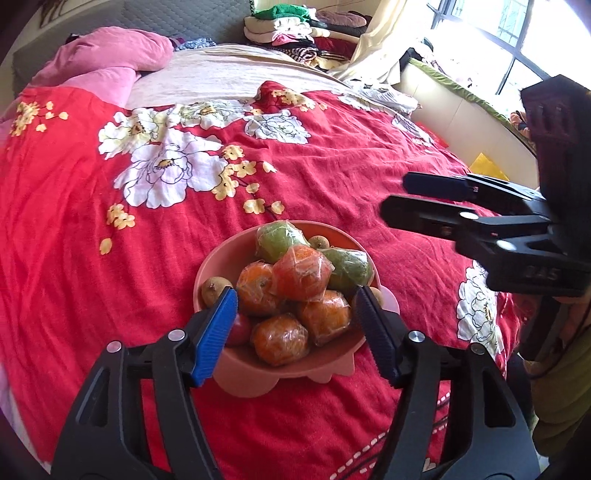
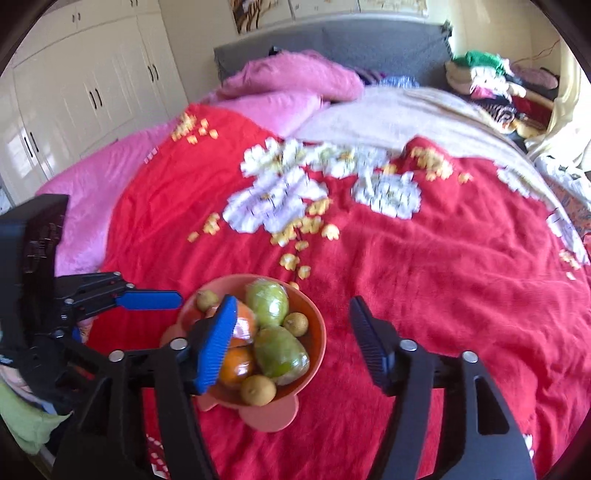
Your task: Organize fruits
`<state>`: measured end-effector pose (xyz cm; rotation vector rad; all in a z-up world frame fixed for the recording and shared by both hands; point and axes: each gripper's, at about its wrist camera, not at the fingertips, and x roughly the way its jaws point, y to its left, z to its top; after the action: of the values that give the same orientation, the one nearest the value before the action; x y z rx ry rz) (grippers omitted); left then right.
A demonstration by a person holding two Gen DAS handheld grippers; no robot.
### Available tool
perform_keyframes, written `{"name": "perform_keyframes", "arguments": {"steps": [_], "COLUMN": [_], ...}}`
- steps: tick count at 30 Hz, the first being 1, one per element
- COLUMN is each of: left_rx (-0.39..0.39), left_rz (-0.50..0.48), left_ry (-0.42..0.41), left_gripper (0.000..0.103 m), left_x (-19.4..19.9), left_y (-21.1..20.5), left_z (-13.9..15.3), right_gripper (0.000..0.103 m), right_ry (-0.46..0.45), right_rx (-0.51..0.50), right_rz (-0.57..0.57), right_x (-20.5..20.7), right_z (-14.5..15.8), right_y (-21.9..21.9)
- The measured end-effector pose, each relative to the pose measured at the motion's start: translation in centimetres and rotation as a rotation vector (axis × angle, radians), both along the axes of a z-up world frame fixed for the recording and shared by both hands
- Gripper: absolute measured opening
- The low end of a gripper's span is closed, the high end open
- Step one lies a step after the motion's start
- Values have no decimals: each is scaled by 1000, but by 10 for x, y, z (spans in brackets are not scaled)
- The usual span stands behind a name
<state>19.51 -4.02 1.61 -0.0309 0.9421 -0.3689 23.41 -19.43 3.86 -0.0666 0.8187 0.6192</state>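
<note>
A pink bowl (image 1: 221, 258) stands on the red flowered bedspread, piled with wrapped oranges (image 1: 301, 273), two green wrapped fruits (image 1: 280, 236), small brown fruits (image 1: 214, 290) and one red fruit (image 1: 238, 330). My left gripper (image 1: 297, 306) is open and empty, its blue pads either side of the bowl's near half. My right gripper (image 2: 291, 315) is open and empty, just right of the bowl (image 2: 314, 325); its left pad overlaps the oranges (image 2: 236, 365). The right gripper also shows in the left wrist view (image 1: 395, 197), and the left gripper in the right wrist view (image 2: 181, 299).
The red bedspread (image 1: 332, 166) covers most of the bed. Pink pillows (image 1: 118, 55) and a beige blanket (image 1: 229, 74) lie at the far end by a grey headboard. Folded clothes (image 1: 295, 26) are stacked far right. White wardrobes (image 2: 85, 85) stand left of the bed.
</note>
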Motion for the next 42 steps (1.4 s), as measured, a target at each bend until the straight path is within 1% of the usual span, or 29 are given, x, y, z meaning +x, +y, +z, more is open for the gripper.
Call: {"name": "perform_keyframes", "arguments": {"steps": [2,3,4,5,7,10,12,13,14,18,20,22,27,30,38,42], "left_rx": [0,-1,-1,-1,1,2,6,7,9,19,23,17,20,3,25,34], "left_rz": [8,13,17,23,34,47,56,61,66,96,114,136,199,240,283,284], "left_ry": [-9,-18,-22,-30,-41,-59,-66,-70,-72,-85,-89,-89,-87,-95,-53,-43], "left_gripper": [63,64,64,66,71,72,73,75,82,87,93,93,93,93,93,93], "left_x": [-5,-8,-10,-14,-19,-29,-35,-39,-42,-58,-65,-73,-90,-102,-127,-138], "left_y": [2,3,4,5,7,9,11,12,13,20,24,29,38,44,41,35], "left_z": [4,8,10,14,18,26,29,31,32,36,36,36,32,29,6,-2], "right_gripper": [70,71,74,80,81,90,92,93,94,95,96,97,98,98,98,98], "right_ry": [-26,-39,-47,-59,-91,-116,-139,-149,-155,-176,-183,-189,-201,-176,-123,-113], "right_rx": [5,6,6,5,-3,-5,-5,-9,-10,-5,-7,-11,-34,-38,-70,-97], "right_rz": [-10,-11,-13,-16,-22,-33,-40,-42,-46,-63,-72,-80,-104,-110,-132,-165], "right_x": [-11,-17,-21,-28,-40,-54,-64,-69,-73,-89,-96,-106,-126,-134,-155,-164], "right_z": [8,13,16,20,28,36,41,43,44,50,52,51,43,32,-3,-22], "right_y": [-2,-2,-2,-2,-2,-2,-1,0,-1,-3,-4,-4,-4,-5,-9,-8]}}
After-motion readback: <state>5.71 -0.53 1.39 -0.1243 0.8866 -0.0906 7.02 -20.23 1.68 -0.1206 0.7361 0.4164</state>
